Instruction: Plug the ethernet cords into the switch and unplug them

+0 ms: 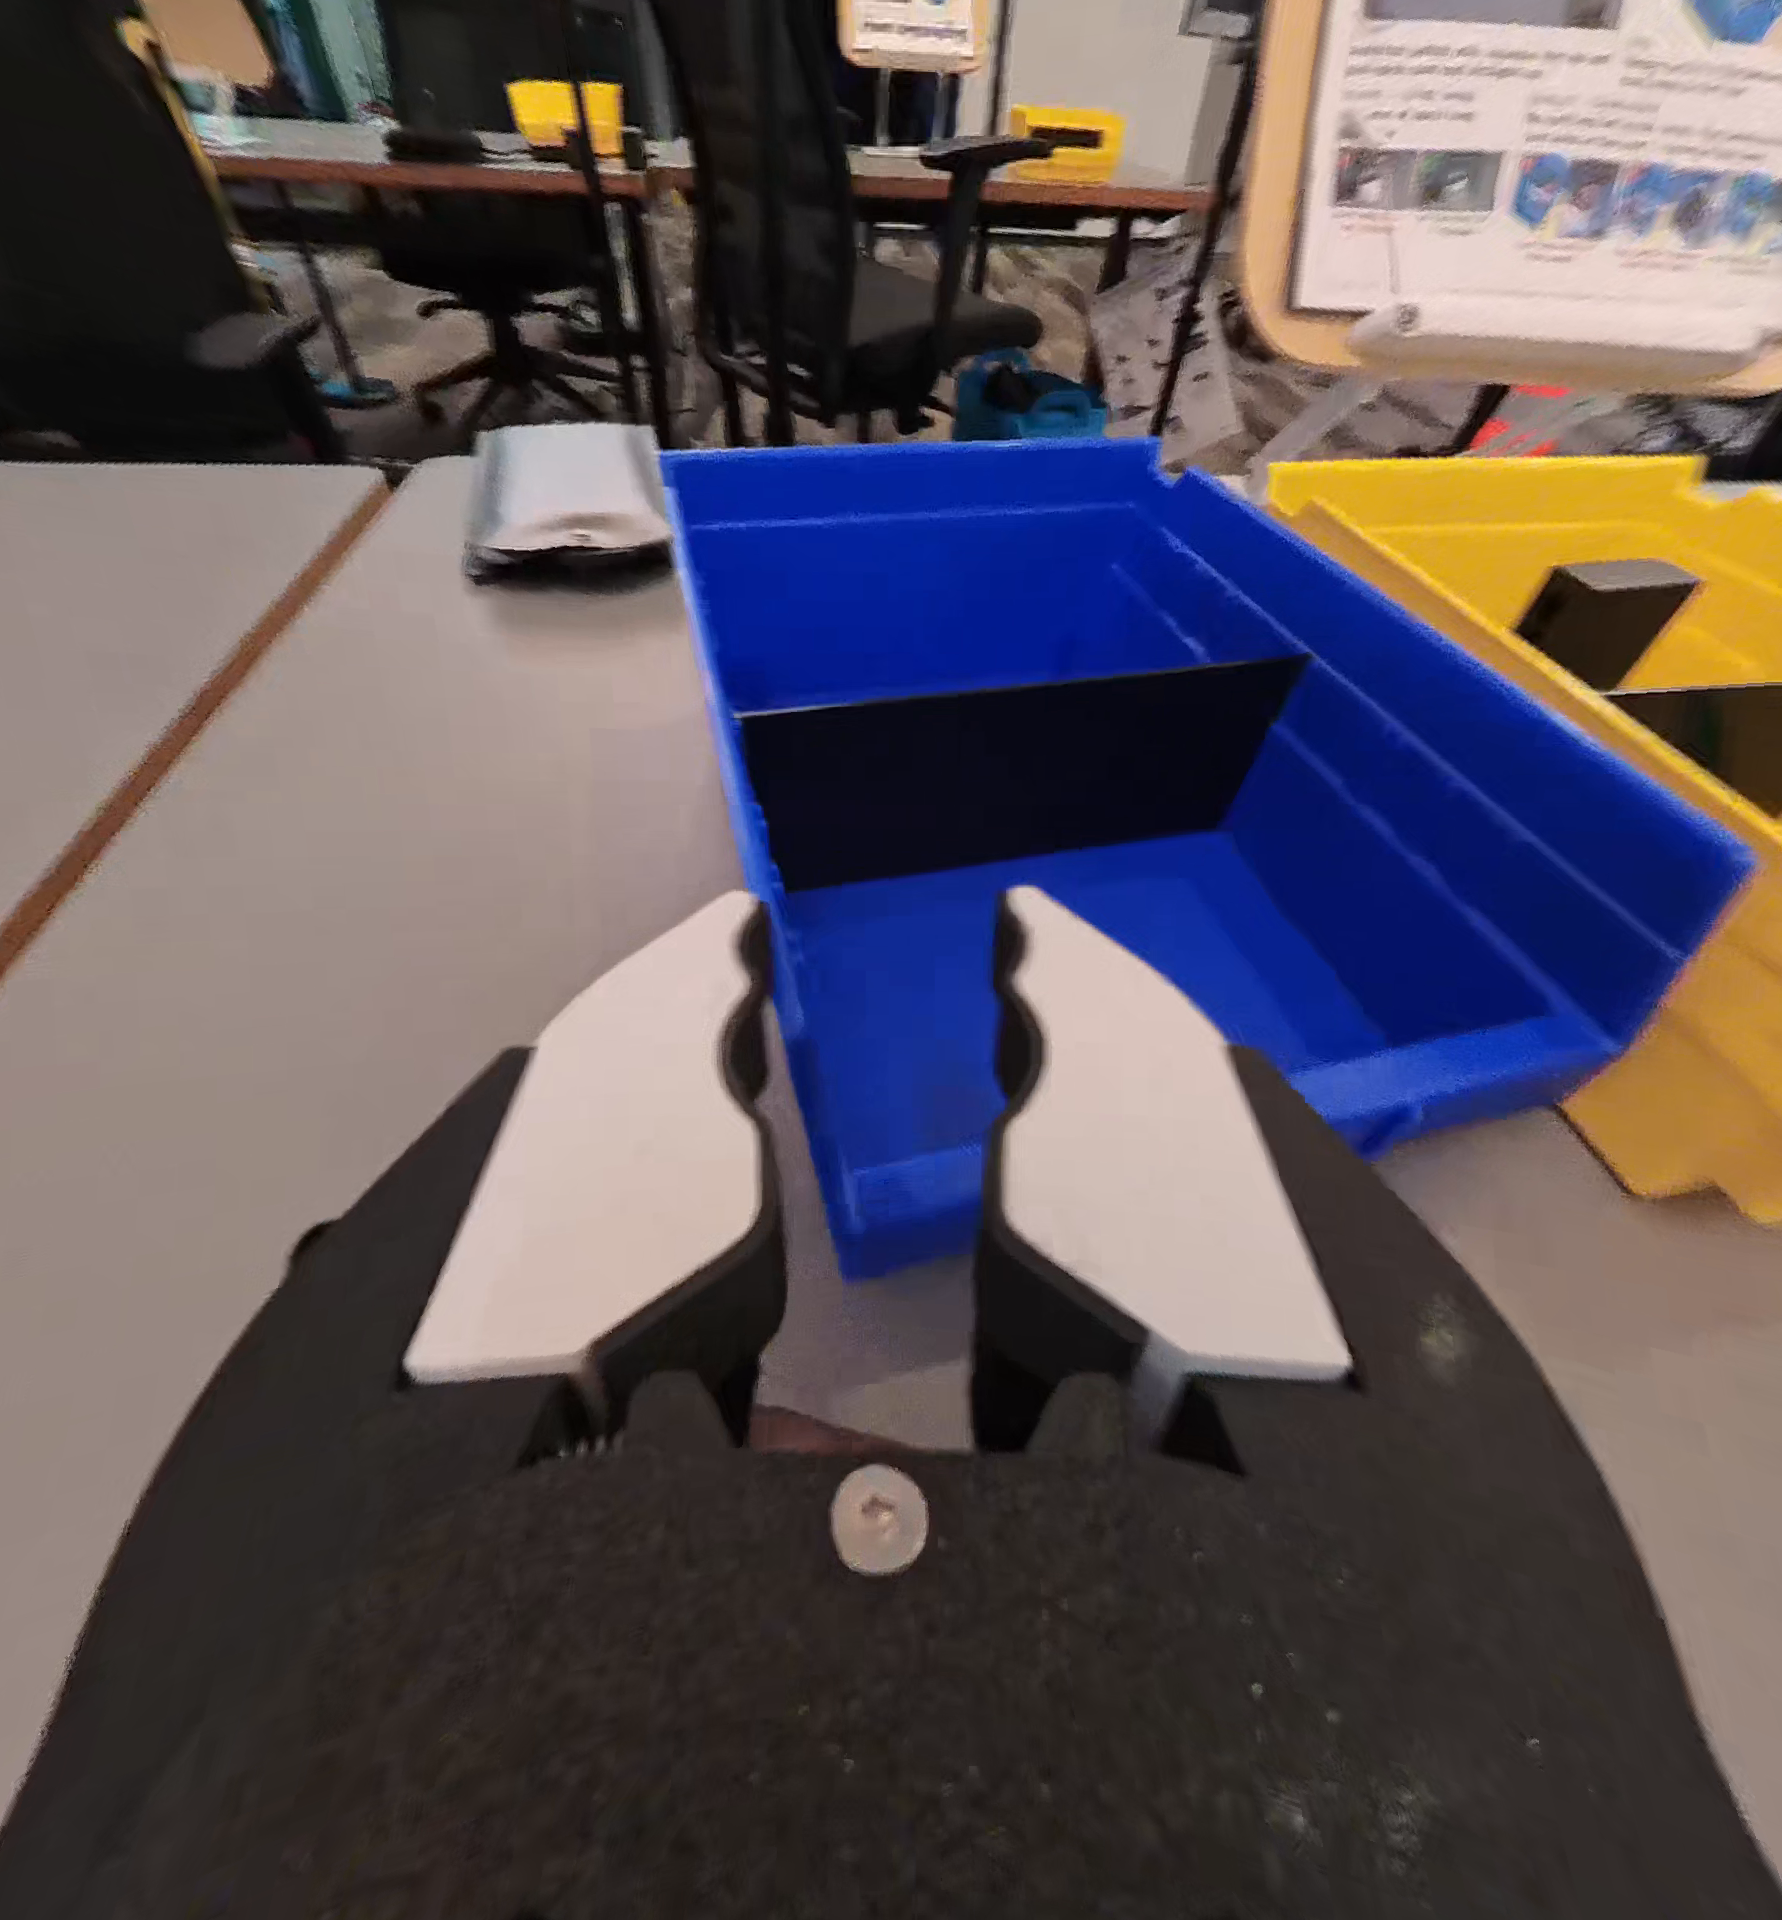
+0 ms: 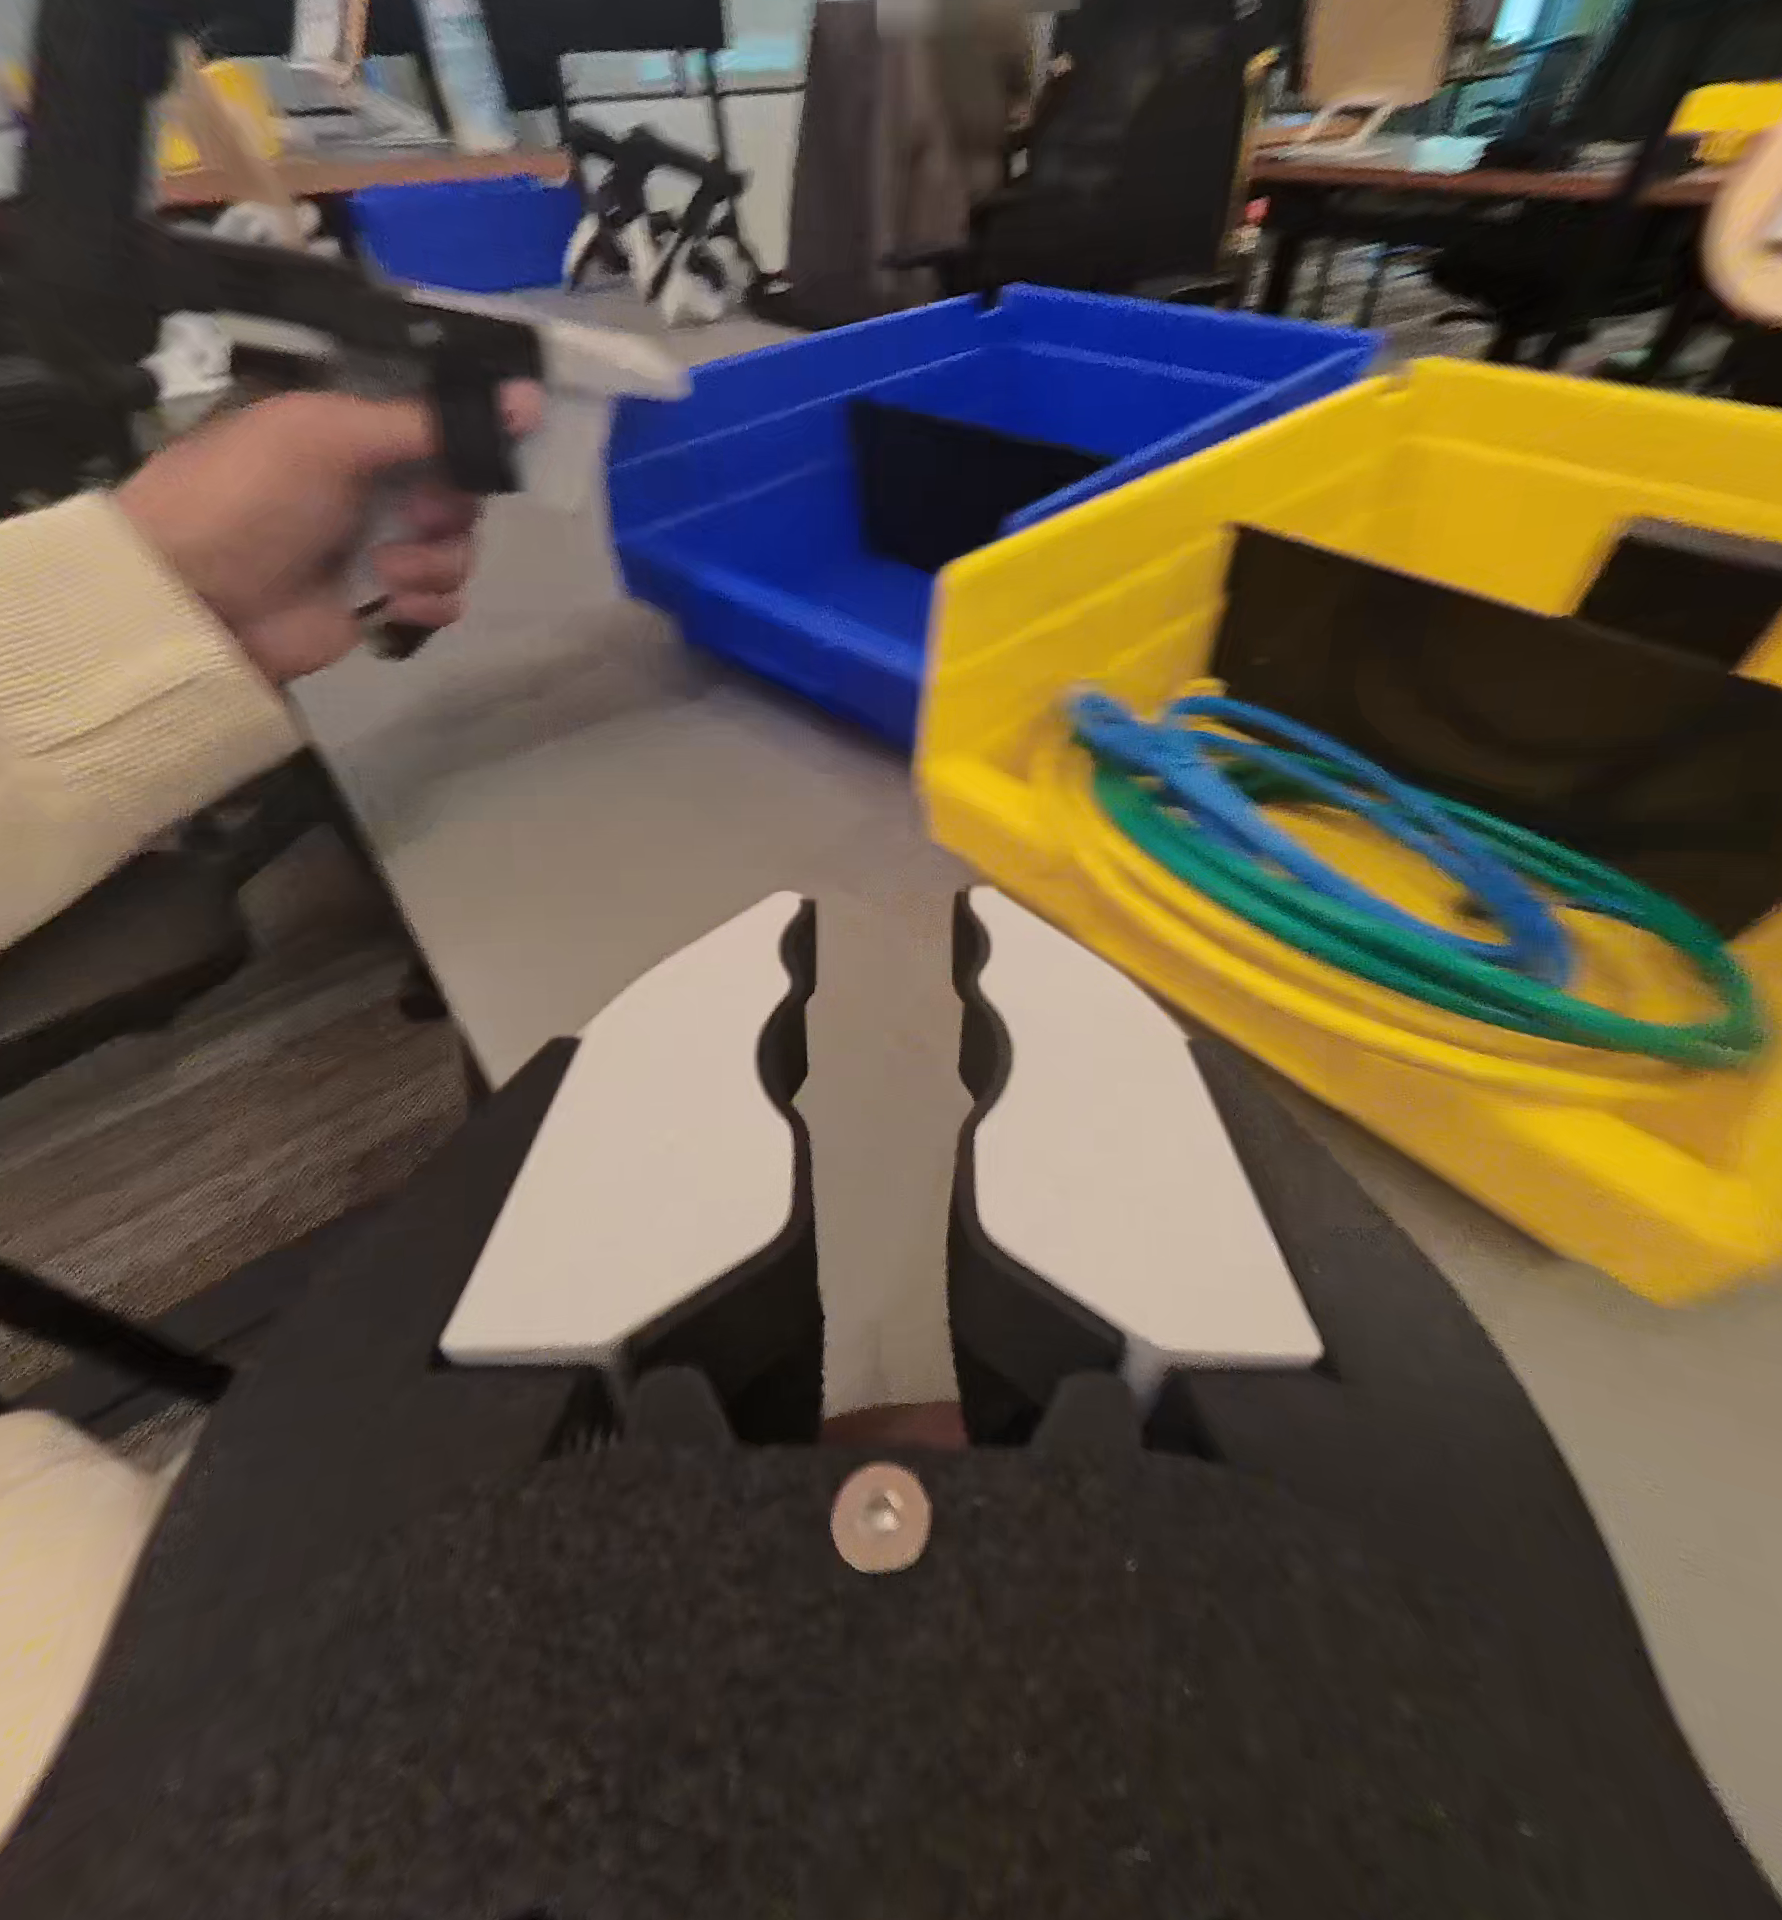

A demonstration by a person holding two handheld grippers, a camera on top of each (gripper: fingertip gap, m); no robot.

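**Both claws empty, approach to the cord bin**

The left claw (image 1: 876,914) is spread wide and holds nothing; it hovers over the near corner of the blue bin (image 1: 1489,727), whose compartments show no contents. The right claw (image 2: 884,914) stands at a narrower gap, also empty, above bare bench (image 2: 606,831). The ethernet cords (image 2: 1386,883), blue, green and yellow, lie coiled ahead and to its right in the yellow bin (image 2: 1126,582), likely staged there for pickup. No switch can be identified in either view.
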